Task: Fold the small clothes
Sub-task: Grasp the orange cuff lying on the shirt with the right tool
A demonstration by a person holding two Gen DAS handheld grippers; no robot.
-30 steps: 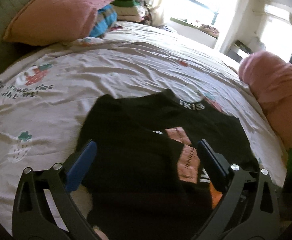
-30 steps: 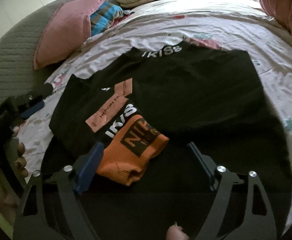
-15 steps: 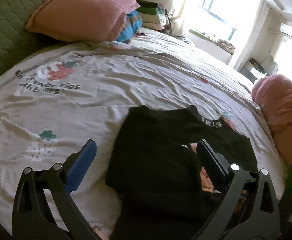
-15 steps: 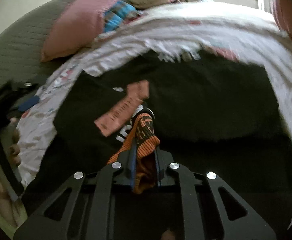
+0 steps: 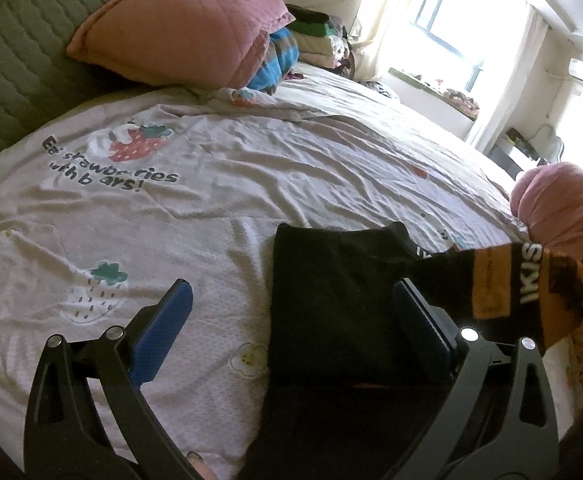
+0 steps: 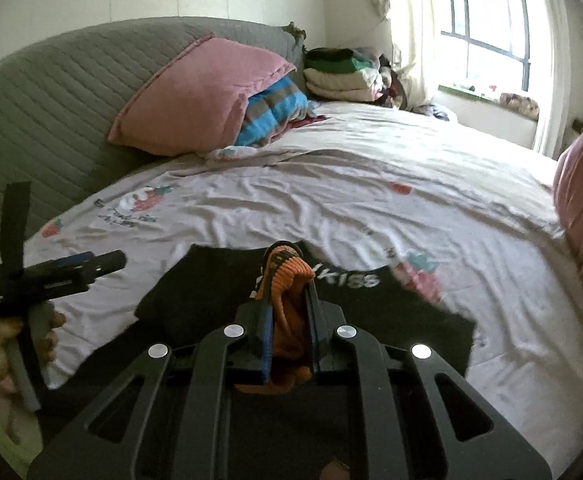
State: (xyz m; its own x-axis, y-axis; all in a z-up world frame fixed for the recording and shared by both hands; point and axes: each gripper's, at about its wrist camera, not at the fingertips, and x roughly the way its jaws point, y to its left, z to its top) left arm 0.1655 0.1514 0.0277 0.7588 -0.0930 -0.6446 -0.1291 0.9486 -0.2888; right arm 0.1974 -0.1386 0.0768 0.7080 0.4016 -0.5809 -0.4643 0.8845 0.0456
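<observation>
A bed (image 6: 371,184) covered by a strawberry-print sheet (image 5: 195,200) is filling both views, with a pink pillow (image 6: 207,96) leaning on its grey quilted headboard (image 6: 51,104). A black garment (image 5: 331,296) with white lettering is lying on the sheet near the bed's front edge. The left tool (image 5: 291,320) is hovering over the garment's left edge, its fingers spread wide with nothing between them. The right tool (image 6: 289,320) is pinching an orange ribbed cuff (image 6: 287,276), holding it above the black garment.
</observation>
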